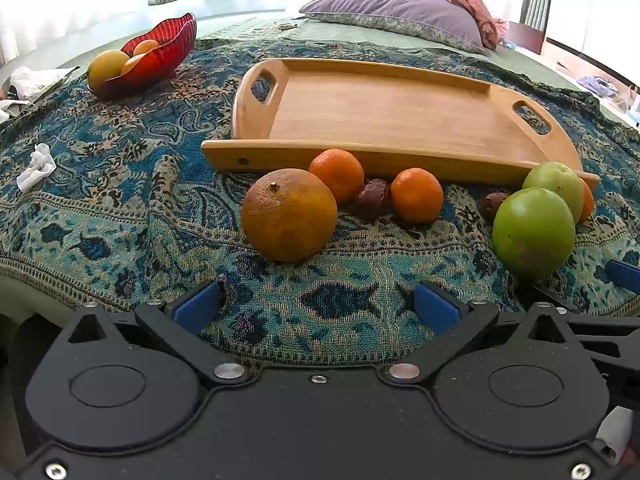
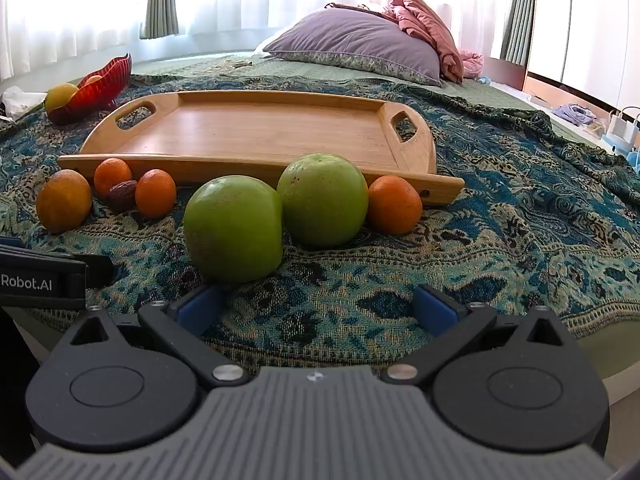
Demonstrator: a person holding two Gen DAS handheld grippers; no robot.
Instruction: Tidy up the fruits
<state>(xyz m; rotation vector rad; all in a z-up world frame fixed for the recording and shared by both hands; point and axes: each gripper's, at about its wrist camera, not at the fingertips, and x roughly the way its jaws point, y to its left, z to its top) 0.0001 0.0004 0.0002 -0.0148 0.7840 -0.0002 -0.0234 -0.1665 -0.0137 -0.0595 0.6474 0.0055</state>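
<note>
A: Item one, grippers?
B: Left gripper (image 1: 316, 306): jaws spread wide, nothing between them, only blanket (image 1: 120, 216) under the gap. Right gripper (image 2: 316, 306): the same, wide and empty.

A: Fruit on the blanket?
B: One large orange (image 1: 289, 215), nearest the left gripper. Behind it, two mandarins (image 1: 337, 175) (image 1: 417, 195) with a dark wrinkled fruit (image 1: 371, 197) between them, touching both. A second dark fruit (image 1: 493, 205) lies further right. Two green apples (image 2: 233, 228) (image 2: 322, 199), side by side and touching, the nearer one just ahead of the right gripper's left finger. A third mandarin (image 2: 394, 205) sits beside the far apple, against the tray edge.

A: Tray?
B: Wooden tray (image 2: 248, 128), two cut-out handles, nothing in it. All loose fruit lies along its near side.

A: Anything else?
B: Red bowl (image 1: 160, 56), far left, well apart from the tray, holding yellow-orange fruit (image 1: 108, 67). Crumpled tissue (image 1: 37, 166) on the left. Purple pillow (image 2: 356, 46) at the back.
</note>
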